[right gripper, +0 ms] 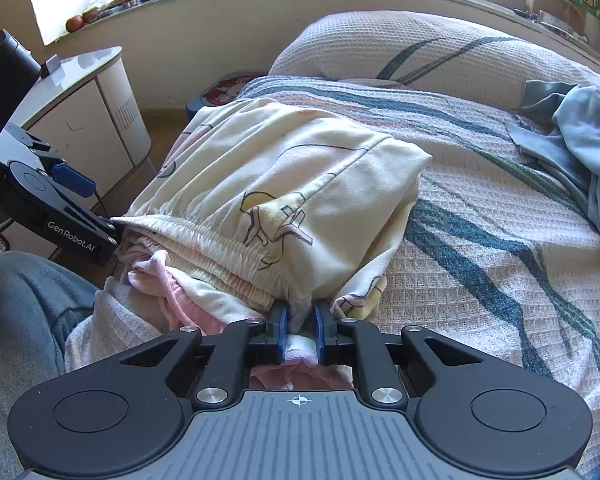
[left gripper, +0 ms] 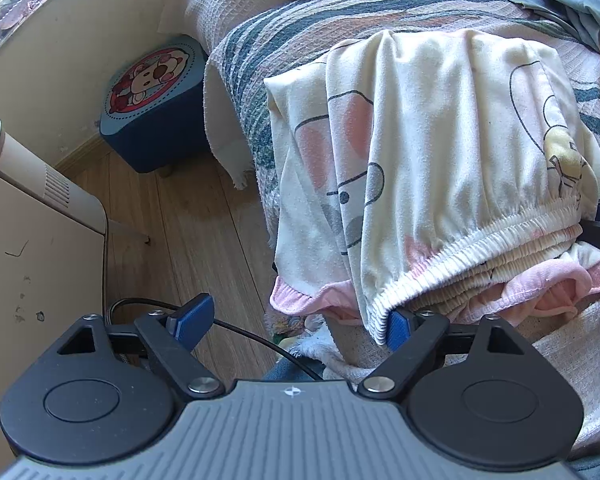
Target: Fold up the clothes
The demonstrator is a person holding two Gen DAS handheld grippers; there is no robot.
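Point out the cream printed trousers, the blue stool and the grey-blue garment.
cream printed trousers (right gripper: pixel 284 168): right wrist view, on the top folded layer.
blue stool (left gripper: pixel 156 92): left wrist view, on its cartoon-printed seat.
grey-blue garment (right gripper: pixel 576 128): right wrist view, on its crumpled middle.

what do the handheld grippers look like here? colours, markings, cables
Both match: black linkage arms with silver pivot pins, blue finger pads, round black discs either side of a ribbed grey body bearing a small white crosshair mark. The left gripper shows white "GenRobot.AI" lettering and a thin black cable. The right gripper looks identical.
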